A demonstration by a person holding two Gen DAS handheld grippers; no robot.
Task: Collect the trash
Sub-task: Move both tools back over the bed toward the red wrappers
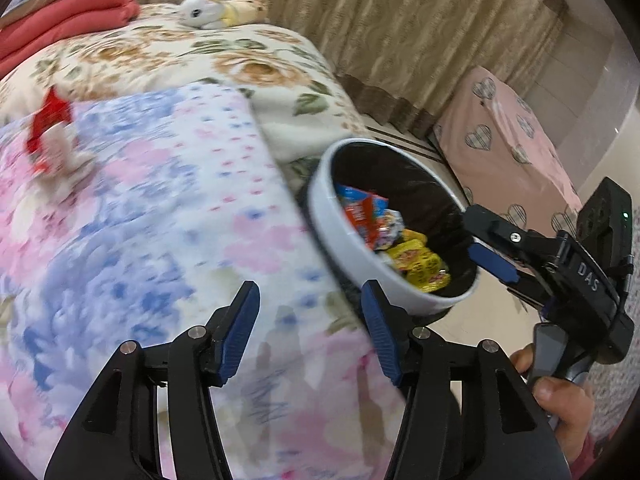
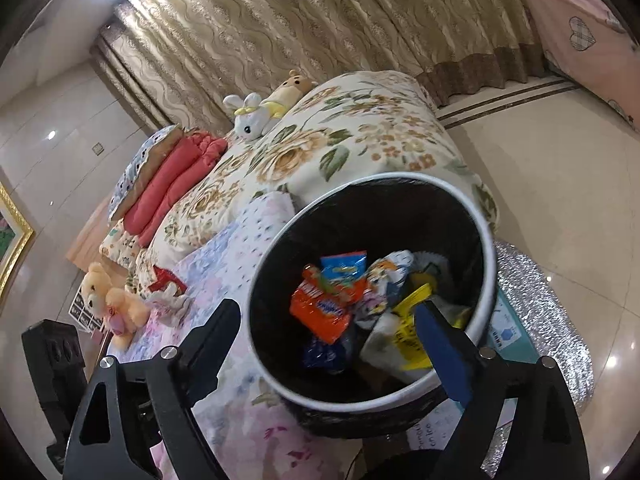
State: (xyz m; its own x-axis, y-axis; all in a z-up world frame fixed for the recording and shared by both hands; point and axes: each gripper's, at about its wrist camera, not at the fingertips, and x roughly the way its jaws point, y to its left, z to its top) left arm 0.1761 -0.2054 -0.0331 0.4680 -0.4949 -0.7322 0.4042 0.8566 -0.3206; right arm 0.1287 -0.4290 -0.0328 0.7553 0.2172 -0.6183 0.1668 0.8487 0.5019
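A round trash bin (image 2: 490,240) with a white rim and dark liner stands on the floor against the side edge of a bed (image 1: 160,208). Snack wrappers (image 2: 324,312) in orange, blue and yellow lie inside it. The right gripper (image 2: 328,332) hovers over the bin's mouth, claw spread wide, nothing between its fingers. The left gripper (image 1: 310,320) is above the pastel quilt near the bed's edge, claw spread and empty. A red wrapper (image 1: 50,128) with crumpled white tissue lies farther in on the quilt.
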